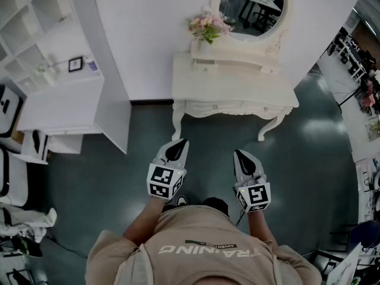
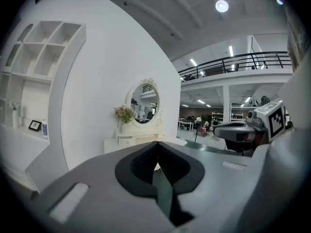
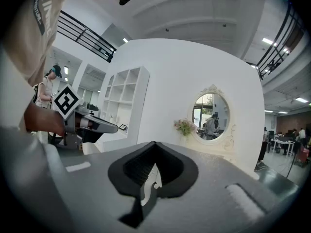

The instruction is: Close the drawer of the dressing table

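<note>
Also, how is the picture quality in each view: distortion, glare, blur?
Head view: fisheye bending, soft glare on the floor, dressing table sharp. Left gripper view: dark round vignette, ceiling lamp flaring, close jaws soft. Right gripper view: same vignette, mirror clear.

I see pink flowers (image 1: 208,25) against the white wall (image 1: 142,34); a white shelf unit (image 1: 65,103) at left holds a small picture frame (image 1: 75,64).

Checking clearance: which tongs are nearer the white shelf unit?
Left. The left tongs hang over the floor to the right of the shelf unit; the right tongs are farther right, before the dressing table.
</note>
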Motion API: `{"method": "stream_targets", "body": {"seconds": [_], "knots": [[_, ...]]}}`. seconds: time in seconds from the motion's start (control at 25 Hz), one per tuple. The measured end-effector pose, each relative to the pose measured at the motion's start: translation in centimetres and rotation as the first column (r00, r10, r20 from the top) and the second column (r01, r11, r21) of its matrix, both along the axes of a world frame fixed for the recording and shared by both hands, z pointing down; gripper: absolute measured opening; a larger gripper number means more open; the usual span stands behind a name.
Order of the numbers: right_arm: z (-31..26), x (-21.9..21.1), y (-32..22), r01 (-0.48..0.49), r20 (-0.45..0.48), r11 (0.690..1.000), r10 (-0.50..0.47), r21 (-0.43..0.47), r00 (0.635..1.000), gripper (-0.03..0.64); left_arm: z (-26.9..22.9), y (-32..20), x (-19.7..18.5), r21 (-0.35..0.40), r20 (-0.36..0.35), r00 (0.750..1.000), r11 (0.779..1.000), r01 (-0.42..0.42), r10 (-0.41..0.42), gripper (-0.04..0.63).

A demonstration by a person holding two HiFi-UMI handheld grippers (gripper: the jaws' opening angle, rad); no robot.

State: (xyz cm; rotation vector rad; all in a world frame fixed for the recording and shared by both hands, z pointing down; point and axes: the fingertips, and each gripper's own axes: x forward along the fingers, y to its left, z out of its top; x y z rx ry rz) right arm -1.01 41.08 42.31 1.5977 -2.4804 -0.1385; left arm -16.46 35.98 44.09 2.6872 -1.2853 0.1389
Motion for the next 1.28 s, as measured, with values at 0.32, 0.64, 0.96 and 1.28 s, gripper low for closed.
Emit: {"method": "stream_targets", "body": {"seconds": [0.32, 0.64, 0.96, 1.28], "knots": [[0.0, -1.4, 0.1, 0.03, 0.106, 0.999, -0.026, -0.039, 0.994, 0.002, 0.6, 0.0, -0.6, -0.017, -0.012, 1.0, 1.0, 0.004, -0.004, 0.017], [2.2, -1.0, 0.6, 0.0, 0.107, 0.993, 0.012, -0.117, 0.994, 0.002, 4.3, -0.8, -0.9, -0.098, -0.001, 1.0, 0.995, 0.005, -0.005, 0.017], [3.0, 0.5, -2.6, 0.004, 0.114, 0.988, 0.014, -0.151, 0.993, 0.002, 5.4, -3.3, 0.9, -0.138, -0.004, 1.0, 0.99, -0.016, 0.016, 0.017], [3.3, 0.6, -10.0, 0.058, 0.17, 0.989, -0.035, -0.134, 0.985, 0.002, 3.4, -9.5, 1.7, -0.095, 0.05, 0.999, 0.995, -0.004, 0.009, 0.018]]}}
